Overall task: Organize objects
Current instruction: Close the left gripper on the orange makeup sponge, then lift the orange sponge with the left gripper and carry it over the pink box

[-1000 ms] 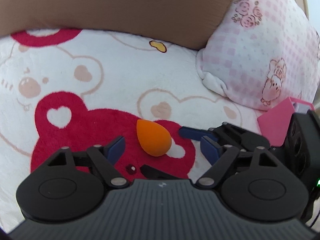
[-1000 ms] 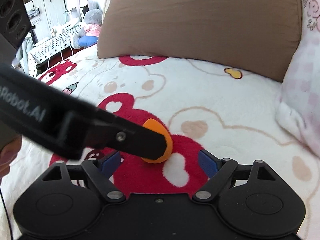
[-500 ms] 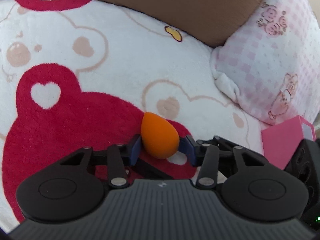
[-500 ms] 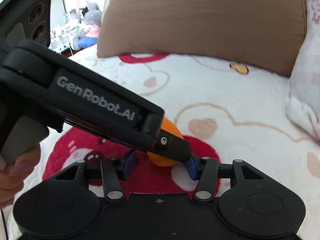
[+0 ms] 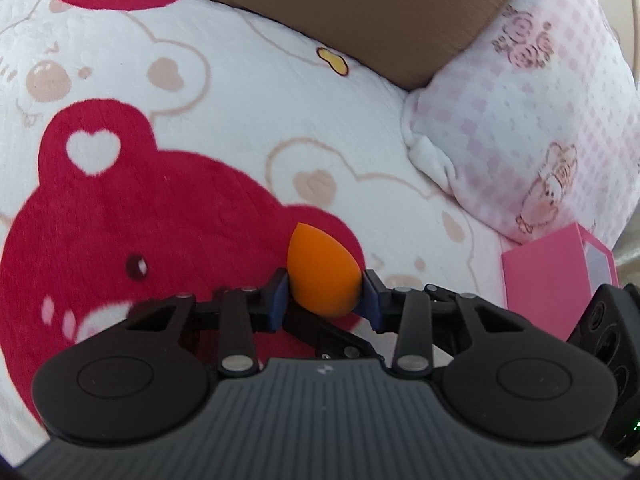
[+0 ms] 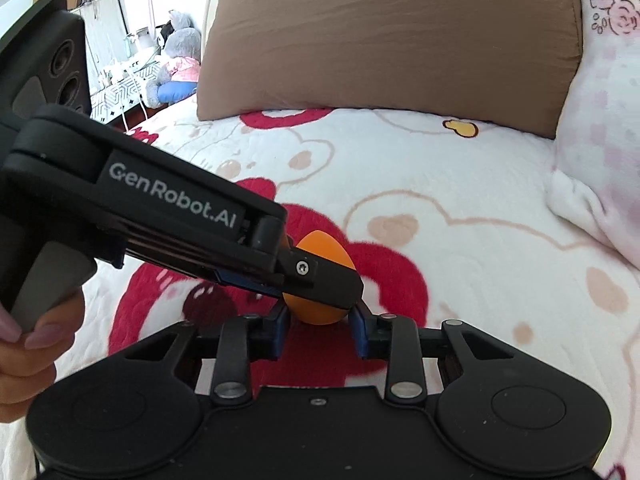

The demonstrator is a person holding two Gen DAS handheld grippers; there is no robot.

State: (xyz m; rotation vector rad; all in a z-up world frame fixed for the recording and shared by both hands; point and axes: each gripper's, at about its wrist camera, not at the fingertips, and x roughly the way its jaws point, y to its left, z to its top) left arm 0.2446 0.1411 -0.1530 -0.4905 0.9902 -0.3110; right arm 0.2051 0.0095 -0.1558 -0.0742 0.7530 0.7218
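The bed [image 5: 248, 92], under its bear-print blanket, gives softly, so both tongs clamp the orange makeup sponge [image 5: 322, 276] at once — left tongs [image 5: 325, 300] on its sides, right tongs [image 6: 320, 330] closed on its near base, probably to steady a squashy thing. Its long axis tilts far-left, pointed tip away, near the blanket's middle.

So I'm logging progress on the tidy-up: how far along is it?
Early. Nothing looks put away yet. In hand: the orange sponge, pinched by the left claw and the right claw together, low over the bear blanket. Left: stowing it, maybe in the pink box nearby.
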